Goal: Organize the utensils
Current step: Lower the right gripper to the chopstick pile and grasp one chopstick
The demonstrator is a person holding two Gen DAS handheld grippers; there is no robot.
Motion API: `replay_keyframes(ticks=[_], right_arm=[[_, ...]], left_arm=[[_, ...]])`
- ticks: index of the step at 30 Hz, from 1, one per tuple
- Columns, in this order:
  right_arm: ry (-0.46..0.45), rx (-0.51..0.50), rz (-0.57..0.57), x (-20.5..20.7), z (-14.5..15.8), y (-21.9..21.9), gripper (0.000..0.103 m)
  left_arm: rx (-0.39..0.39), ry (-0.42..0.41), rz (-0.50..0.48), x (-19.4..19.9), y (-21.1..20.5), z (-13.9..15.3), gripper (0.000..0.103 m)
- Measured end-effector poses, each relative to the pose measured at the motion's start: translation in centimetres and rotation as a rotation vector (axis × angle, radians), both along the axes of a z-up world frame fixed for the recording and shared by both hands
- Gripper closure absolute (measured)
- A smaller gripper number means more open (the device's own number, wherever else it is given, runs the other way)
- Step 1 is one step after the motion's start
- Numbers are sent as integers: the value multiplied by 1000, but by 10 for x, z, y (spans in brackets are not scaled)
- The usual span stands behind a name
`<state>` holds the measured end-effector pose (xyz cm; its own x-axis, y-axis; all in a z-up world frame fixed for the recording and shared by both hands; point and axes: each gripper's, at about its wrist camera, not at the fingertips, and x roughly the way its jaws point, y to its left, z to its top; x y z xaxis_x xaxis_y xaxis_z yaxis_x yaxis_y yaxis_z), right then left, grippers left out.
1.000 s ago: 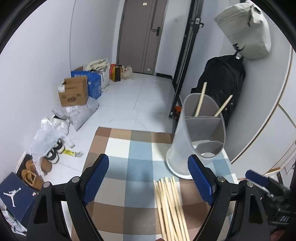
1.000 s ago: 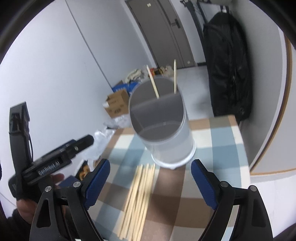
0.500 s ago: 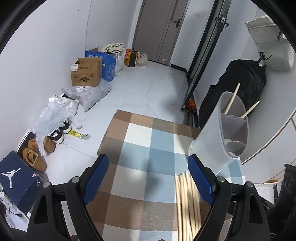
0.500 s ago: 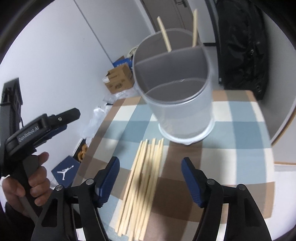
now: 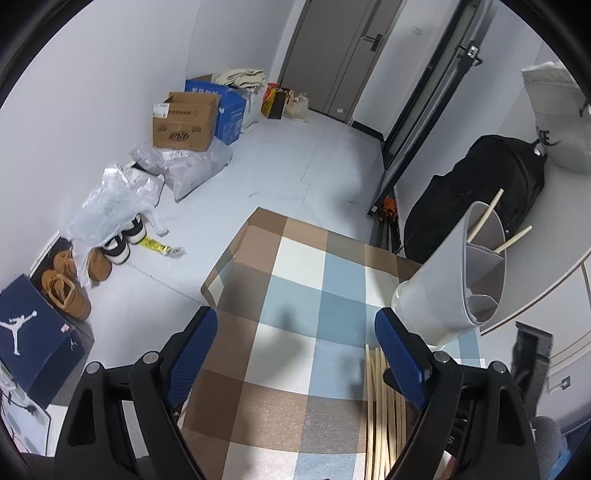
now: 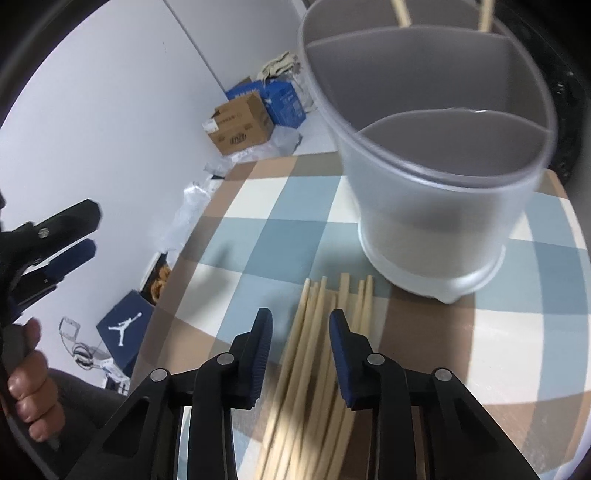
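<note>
The right tool (image 6: 300,334) is closing above a bundle of wooden chopsticks (image 6: 314,354); its pads frame several sticks, not yet pressing them. The chopsticks lie flat on the checked worktop (image 6: 258,236), long axis running from the tool toward the utensil holder (image 6: 436,206), tips ending just short of its base. The holder stands upright, divided into compartments; the far one holds two chopsticks (image 6: 402,13) leaning upright, the near ones look empty. The left tool (image 5: 295,354) hangs wide apart, holding nothing, left of the holder (image 5: 443,291).
</note>
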<state>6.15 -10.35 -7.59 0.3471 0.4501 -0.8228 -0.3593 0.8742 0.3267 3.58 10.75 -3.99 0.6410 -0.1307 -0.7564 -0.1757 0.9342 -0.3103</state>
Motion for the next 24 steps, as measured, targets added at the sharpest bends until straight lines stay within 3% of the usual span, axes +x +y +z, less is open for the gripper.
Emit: replay_keyframes(ticks=[3,5,9,18,24], right_arm=[[13,-48,-4,7,-7,9,85],[3,-132,-9,10,-11,17,93],[5,-181,0,9,-16,22,97],[35,-126,-34,12,-13,14,98],[-13,-63,-54,5,8,7,98]], left_arm=[[-19,9,14,-1,7,-2,19],[-23,10,23,-1,10,-3,19],[-29,17,28,0,13,-4,19],[-34,22,20,1,13,-4,19],[-15,31,9,2,10,-7,19]])
